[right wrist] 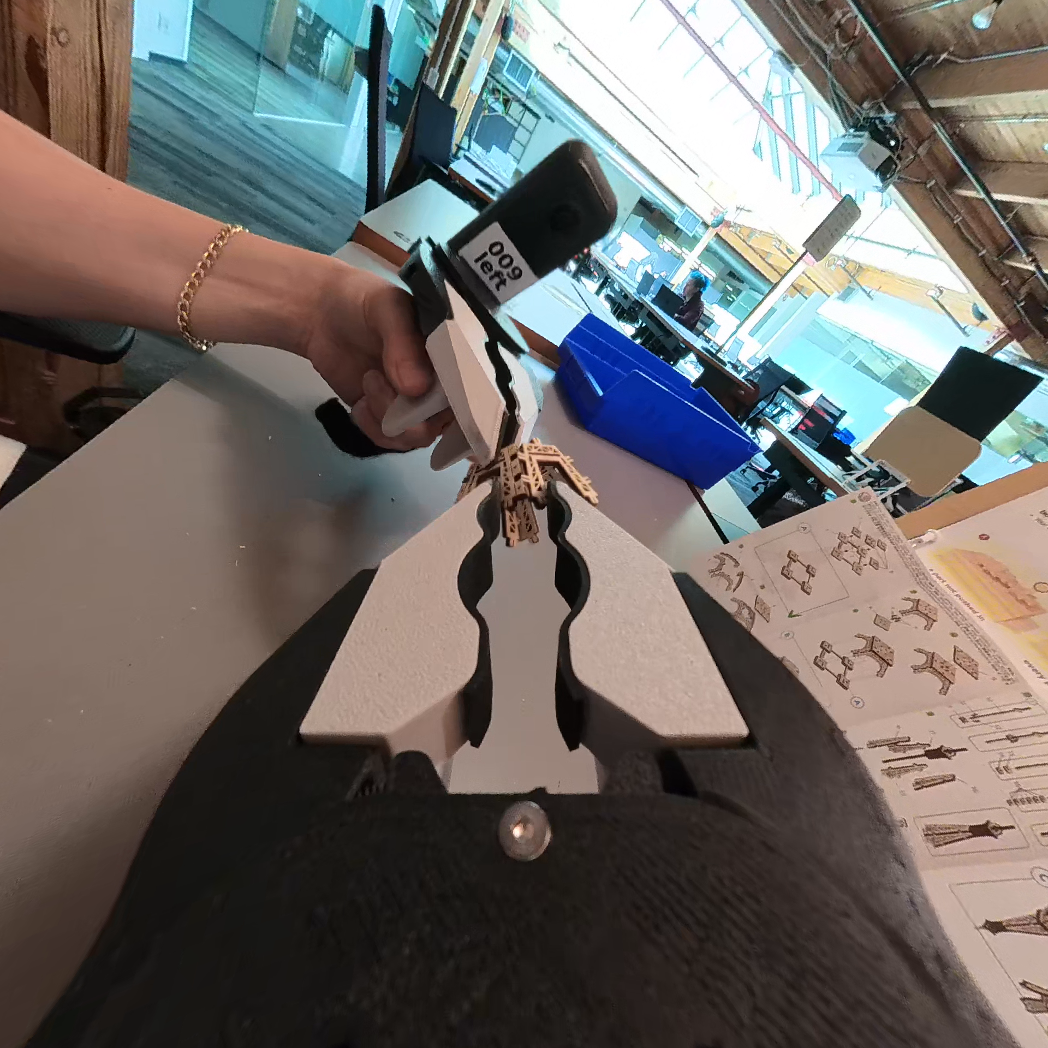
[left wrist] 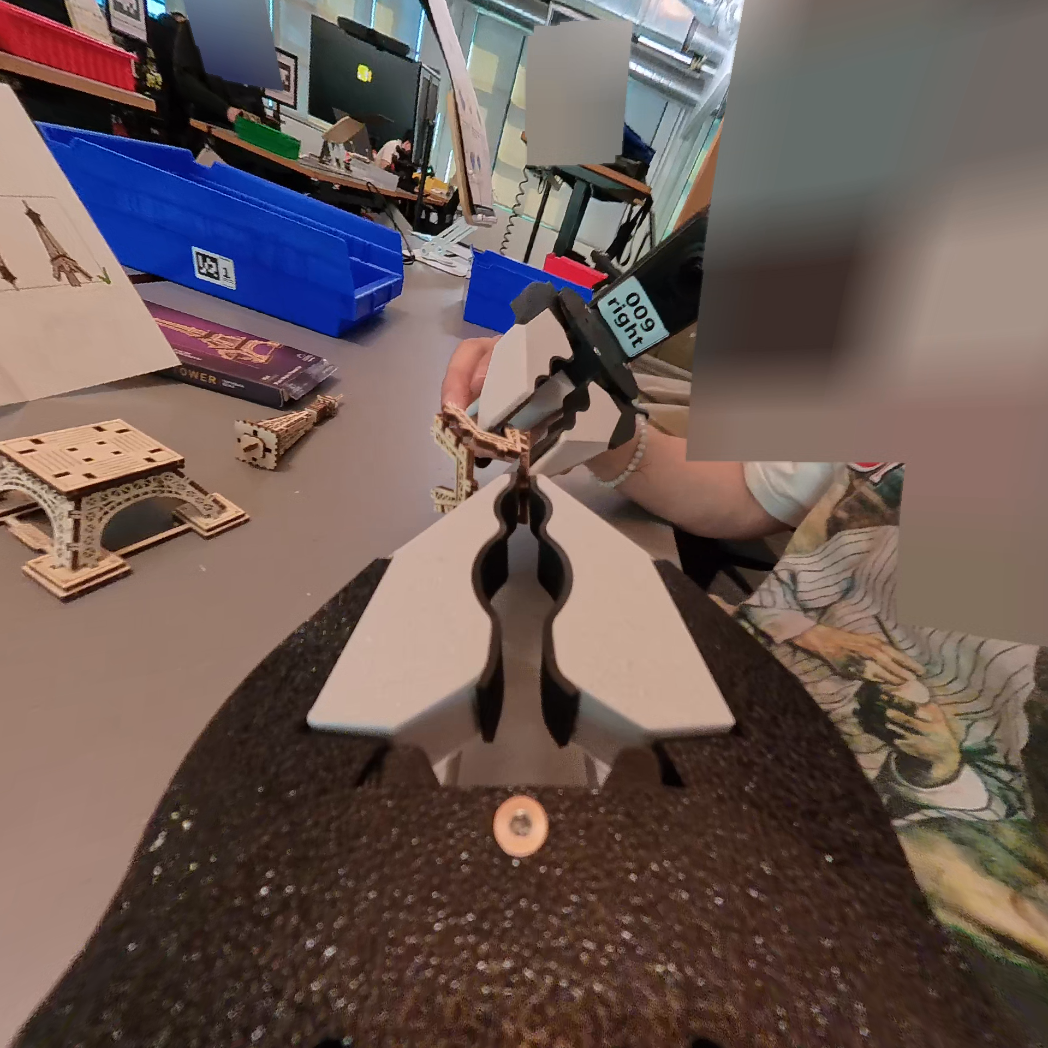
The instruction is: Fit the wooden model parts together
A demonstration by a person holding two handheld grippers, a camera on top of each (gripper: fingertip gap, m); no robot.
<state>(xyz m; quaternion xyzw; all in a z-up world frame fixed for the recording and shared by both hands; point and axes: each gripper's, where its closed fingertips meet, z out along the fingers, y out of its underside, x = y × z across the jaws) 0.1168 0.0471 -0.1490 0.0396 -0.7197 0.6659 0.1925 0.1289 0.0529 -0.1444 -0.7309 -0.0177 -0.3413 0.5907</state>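
You've got both grippers on one small laser-cut lattice wooden sub-assembly [left wrist: 473,448], held in the air above the grey tabletop [left wrist: 170,652]. Your left gripper [left wrist: 520,486] is closed down nearly to the tips, pinching a thin wooden tab at the piece's lower edge. Your right gripper [right wrist: 519,499] is partly closed, jaws clamped on the cluster of lattice struts from the other side. Done so far, judging by the layout: the four-legged arched wooden tower base with slotted top deck [left wrist: 93,487] stands finished at the left, and the tapered wooden spire section [left wrist: 286,428] lies on its side just beyond it, apart from it. Left to do, I'd say: finish the piece in hand, then stack it and the spire onto the base. Hard to read: the joint itself is buried between the fingertips in both views, so you can't tell if the tab is seated or only lined up. The right wrist view shows the piece end-on, a jumble of struts. Printed paper instruction sheet [right wrist: 907,652] is cut off at the frame edge. Blue plastic bin [left wrist: 227,238] contents not visible.
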